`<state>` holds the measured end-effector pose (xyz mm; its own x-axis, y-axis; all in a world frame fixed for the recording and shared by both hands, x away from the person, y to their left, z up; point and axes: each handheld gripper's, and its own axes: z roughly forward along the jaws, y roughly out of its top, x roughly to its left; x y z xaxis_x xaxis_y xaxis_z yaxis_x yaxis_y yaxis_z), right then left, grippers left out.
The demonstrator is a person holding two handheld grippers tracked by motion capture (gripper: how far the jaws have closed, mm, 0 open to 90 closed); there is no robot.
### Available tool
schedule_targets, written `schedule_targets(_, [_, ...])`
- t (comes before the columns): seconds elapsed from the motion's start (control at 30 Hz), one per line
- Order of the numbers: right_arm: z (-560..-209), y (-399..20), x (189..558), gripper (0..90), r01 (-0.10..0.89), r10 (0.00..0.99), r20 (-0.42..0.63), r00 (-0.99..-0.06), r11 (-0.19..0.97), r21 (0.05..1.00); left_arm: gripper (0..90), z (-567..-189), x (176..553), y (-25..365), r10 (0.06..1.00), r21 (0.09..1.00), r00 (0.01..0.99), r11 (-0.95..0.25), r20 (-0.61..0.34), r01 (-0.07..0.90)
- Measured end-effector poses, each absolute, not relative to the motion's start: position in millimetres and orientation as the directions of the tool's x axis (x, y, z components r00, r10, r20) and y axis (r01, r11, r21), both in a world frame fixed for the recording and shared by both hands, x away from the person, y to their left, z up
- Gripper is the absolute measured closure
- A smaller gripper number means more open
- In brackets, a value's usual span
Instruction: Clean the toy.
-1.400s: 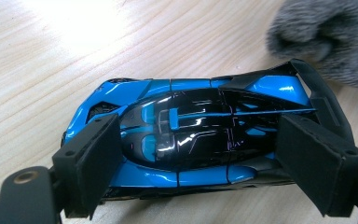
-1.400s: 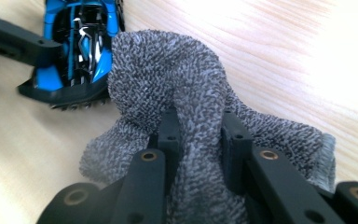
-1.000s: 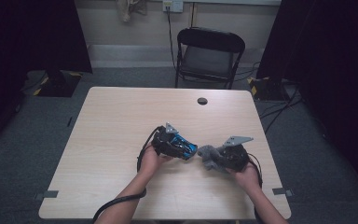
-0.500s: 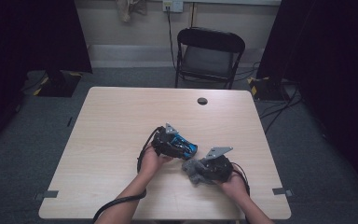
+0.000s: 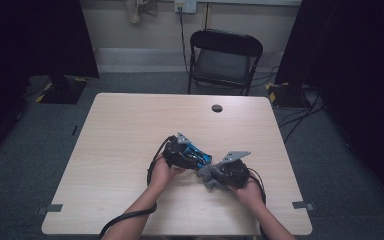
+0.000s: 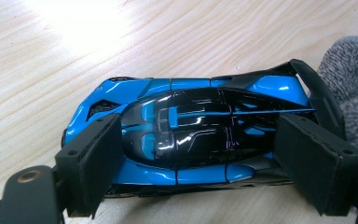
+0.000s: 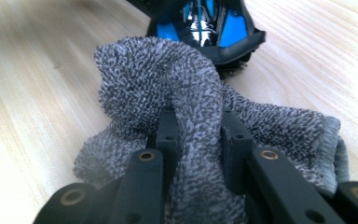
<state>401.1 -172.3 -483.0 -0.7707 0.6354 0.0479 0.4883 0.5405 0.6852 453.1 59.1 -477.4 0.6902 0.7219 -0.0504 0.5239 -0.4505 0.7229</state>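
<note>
My left gripper clamps the blue toy car, my right gripper pinches the grey cloth; rubbing too hard could push the car out

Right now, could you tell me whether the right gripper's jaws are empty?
No, in the right gripper view the right gripper is pinching a fold of the grey cloth between its jaws.

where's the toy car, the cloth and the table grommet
blue toy car (image 6: 186,135), left gripper view, black roof
grey cloth (image 7: 154,74), right gripper view, bunched top fold
table grommet (image 5: 217,108), high view, its centre
</note>
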Motion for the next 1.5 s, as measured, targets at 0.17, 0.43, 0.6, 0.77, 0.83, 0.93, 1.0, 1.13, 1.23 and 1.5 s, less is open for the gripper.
schedule_targets(0.17, [-483.3, -174.7, 403.6, 73.8, 0.493, 0.645, 0.045, -0.763, 0.535, 0.686, 16.1, -477.4, 453.1, 59.1, 0.722, 0.723, 0.69, -0.45, -0.05, 0.523])
schedule_targets(0.43, [-484.2, -179.5, 408.5, 73.8, 0.505, 0.662, 0.05, -0.748, 0.519, 0.69, 16.2, -476.8, 453.4, 59.2, 0.722, 0.719, 0.69, -0.455, -0.048, 0.526])
schedule_targets(0.6, [-484.5, -181.7, 412.4, 73.8, 0.513, 0.673, 0.05, -0.738, 0.511, 0.69, 16.3, -476.8, 453.3, 59.2, 0.722, 0.719, 0.69, -0.454, -0.048, 0.525])
schedule_targets(0.77, [-484.8, -182.9, 415.5, 73.9, 0.518, 0.682, 0.049, -0.729, 0.504, 0.691, 16.4, -476.8, 453.2, 59.2, 0.723, 0.72, 0.689, -0.453, -0.049, 0.526])
schedule_targets(0.83, [-484.9, -183.8, 416.9, 73.8, 0.522, 0.686, 0.052, -0.726, 0.5, 0.691, 16.4, -476.7, 453.4, 59.2, 0.723, 0.719, 0.689, -0.453, -0.049, 0.526])
schedule_targets(0.93, [-485.2, -185.2, 418.4, 73.9, 0.527, 0.69, 0.056, -0.721, 0.495, 0.691, 16.4, -476.8, 453.4, 59.3, 0.722, 0.72, 0.69, -0.454, -0.049, 0.526])
schedule_targets(1.0, [-485.5, -186.2, 419.6, 73.9, 0.526, 0.692, 0.054, -0.72, 0.493, 0.693, 16.4, -476.9, 453.4, 59.3, 0.723, 0.721, 0.689, -0.451, -0.051, 0.526])
schedule_targets(1.13, [-485.3, -187.1, 421.9, 73.9, 0.529, 0.699, 0.048, -0.713, 0.492, 0.691, 16.4, -476.9, 453.4, 59.3, 0.722, 0.72, 0.69, -0.452, -0.051, 0.526])
schedule_targets(1.23, [-485.8, -189.4, 424.7, 73.9, 0.534, 0.705, 0.054, -0.707, 0.483, 0.694, 16.4, -477.0, 453.2, 59.1, 0.723, 0.721, 0.688, -0.449, -0.053, 0.527])
schedule_targets(1.5, [-485.7, -190.8, 428.5, 73.8, 0.534, 0.717, 0.035, -0.696, 0.485, 0.693, 16.4, -477.5, 453.0, 59.2, 0.724, 0.725, 0.688, -0.446, -0.054, 0.525])
